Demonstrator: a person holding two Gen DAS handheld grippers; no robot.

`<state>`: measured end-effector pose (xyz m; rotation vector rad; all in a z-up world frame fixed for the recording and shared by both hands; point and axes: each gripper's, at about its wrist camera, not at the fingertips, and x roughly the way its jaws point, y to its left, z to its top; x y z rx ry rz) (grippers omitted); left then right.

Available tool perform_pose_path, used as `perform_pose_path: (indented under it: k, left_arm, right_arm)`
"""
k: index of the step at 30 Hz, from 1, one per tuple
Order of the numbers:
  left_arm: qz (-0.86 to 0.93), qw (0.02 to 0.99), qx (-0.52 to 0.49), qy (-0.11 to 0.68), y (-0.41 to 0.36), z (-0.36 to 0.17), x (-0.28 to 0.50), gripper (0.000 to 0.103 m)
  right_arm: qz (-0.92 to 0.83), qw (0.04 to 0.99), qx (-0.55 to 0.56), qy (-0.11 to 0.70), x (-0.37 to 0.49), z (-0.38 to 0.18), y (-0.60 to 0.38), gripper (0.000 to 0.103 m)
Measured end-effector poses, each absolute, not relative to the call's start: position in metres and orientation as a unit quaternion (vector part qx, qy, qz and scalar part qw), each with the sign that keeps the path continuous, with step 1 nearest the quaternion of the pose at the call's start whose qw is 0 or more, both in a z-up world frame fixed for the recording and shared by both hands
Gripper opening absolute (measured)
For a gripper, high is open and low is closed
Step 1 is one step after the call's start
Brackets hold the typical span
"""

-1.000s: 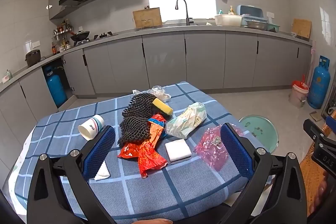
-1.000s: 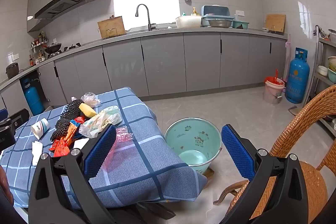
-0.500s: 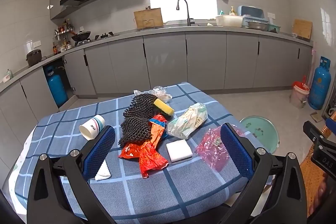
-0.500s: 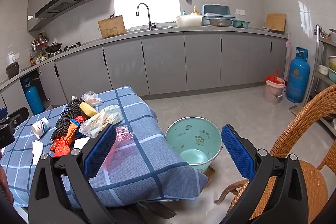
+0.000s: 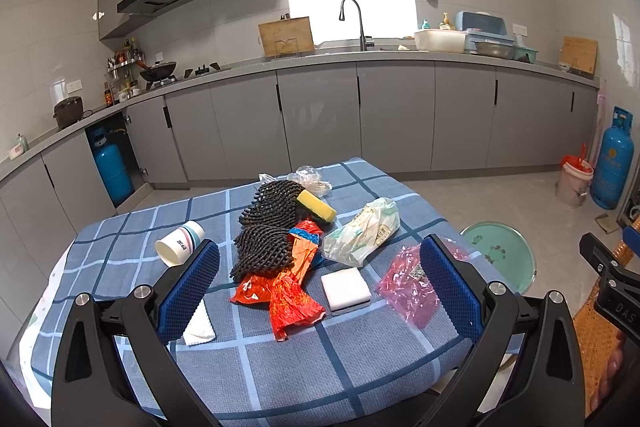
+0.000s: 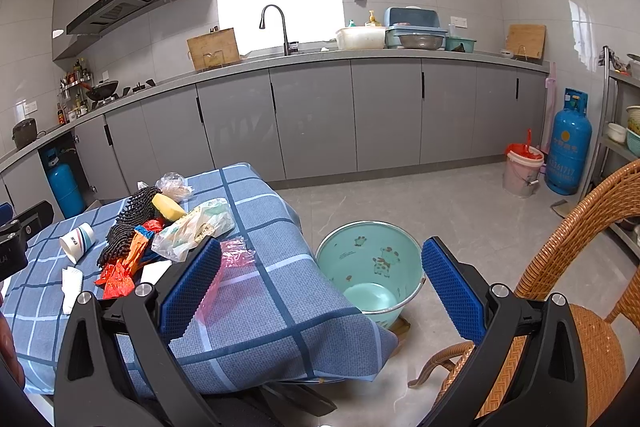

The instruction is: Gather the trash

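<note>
Nothing has moved since a second ago: we still hold our left gripper [image 5: 320,291] wide open and empty above the desk [image 5: 340,367], over the red wrapper [image 5: 294,301] and white sponge [image 5: 346,289]. Our right gripper [image 6: 320,291], equally open, hangs beside the desk over the mint-green bucket [image 6: 370,259] on the floor.

A blue tablecloth [image 5: 344,359] checked in white and navy lines is carrying a black ridged foam mesh [image 5: 266,231], a crumpled red-orange wrapper [image 5: 288,291], a yellow sponge [image 5: 316,206], a white foam block [image 5: 346,289] and a translucent pink plastic bag [image 5: 408,287]; a mint-green bucket printed with cartoon animals [image 6: 370,263] is gleaming on pale grey tiles.
</note>
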<state>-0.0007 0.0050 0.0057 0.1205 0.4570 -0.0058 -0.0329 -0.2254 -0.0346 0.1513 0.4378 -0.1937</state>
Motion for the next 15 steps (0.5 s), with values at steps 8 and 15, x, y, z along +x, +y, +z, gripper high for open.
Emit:
perform_pose_path:
  k: [8,15]
  left_arm:
    - [-0.004,0.972,0.061,0.227,0.0041,0.0066,-0.0013,0.099]
    - [-0.003,0.972,0.061,0.226,0.0038,0.0081,-0.0015,0.099]
  right_arm:
    - [-0.096,0.969,0.075,0.217,-0.0326,-0.0335,-0.2264,0.099]
    - [-0.095,0.968,0.076,0.218,-0.0326,-0.0358,-0.2257,0.099]
